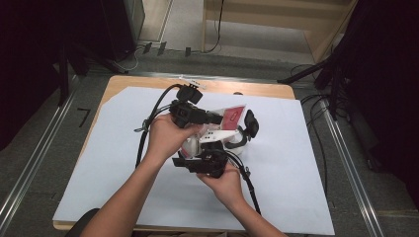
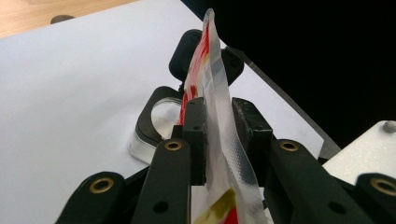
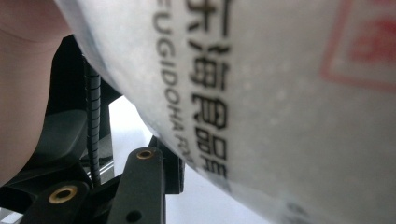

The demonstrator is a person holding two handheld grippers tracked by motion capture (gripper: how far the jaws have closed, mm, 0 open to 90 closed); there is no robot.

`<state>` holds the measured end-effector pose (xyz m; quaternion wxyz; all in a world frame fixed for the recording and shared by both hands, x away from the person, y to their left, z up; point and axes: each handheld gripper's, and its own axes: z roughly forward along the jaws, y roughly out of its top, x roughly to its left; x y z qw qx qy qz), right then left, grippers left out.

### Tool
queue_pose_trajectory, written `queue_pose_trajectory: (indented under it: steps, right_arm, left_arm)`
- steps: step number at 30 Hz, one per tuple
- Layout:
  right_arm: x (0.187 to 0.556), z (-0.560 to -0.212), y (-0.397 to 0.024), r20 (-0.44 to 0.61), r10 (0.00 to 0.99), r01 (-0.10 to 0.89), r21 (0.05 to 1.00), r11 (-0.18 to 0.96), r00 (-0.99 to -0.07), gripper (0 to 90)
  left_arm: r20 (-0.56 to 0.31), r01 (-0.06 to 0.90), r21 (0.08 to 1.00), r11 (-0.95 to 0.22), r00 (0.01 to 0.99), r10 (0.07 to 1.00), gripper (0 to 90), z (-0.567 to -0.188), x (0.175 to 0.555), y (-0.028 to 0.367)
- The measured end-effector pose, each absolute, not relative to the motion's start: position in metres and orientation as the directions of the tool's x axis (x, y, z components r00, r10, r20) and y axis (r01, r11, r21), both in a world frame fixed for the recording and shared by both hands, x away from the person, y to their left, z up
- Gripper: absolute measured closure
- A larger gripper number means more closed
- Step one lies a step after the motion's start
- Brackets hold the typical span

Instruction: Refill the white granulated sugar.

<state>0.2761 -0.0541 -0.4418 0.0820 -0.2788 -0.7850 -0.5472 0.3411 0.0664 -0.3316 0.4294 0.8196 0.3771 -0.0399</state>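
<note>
Left gripper (image 2: 217, 135) clamps the red-and-white translucent plastic sachet (image 2: 212, 88) edge-on, its long axis running straight ahead of the jaws. Right gripper (image 1: 210, 160), nearer the person, lies beneath the sachet; its grip cannot be told.

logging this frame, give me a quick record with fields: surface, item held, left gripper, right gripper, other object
surface: white sheet over a wooden table
item held: red and white plastic packet, raised off the sheet
left gripper: jaws pinch the packet's edge
right gripper: beside the packet; jaw state cannot be told
other object: black and clear object lying on the sheet past the packet
</note>
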Motion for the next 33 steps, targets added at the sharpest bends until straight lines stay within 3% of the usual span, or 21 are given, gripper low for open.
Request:
queue_pose_trajectory:
  steps: [33]
  right_arm:
    - [0.2743, -0.4413, -0.0583, 0.424, 0.369, 0.528, 0.811, 0.252, -0.827, 63.4]
  left_arm:
    - [-0.396, 0.64, 0.694, -0.33, 0.722, 0.568, 76.7, -0.3347, 0.3398, 0.0642]
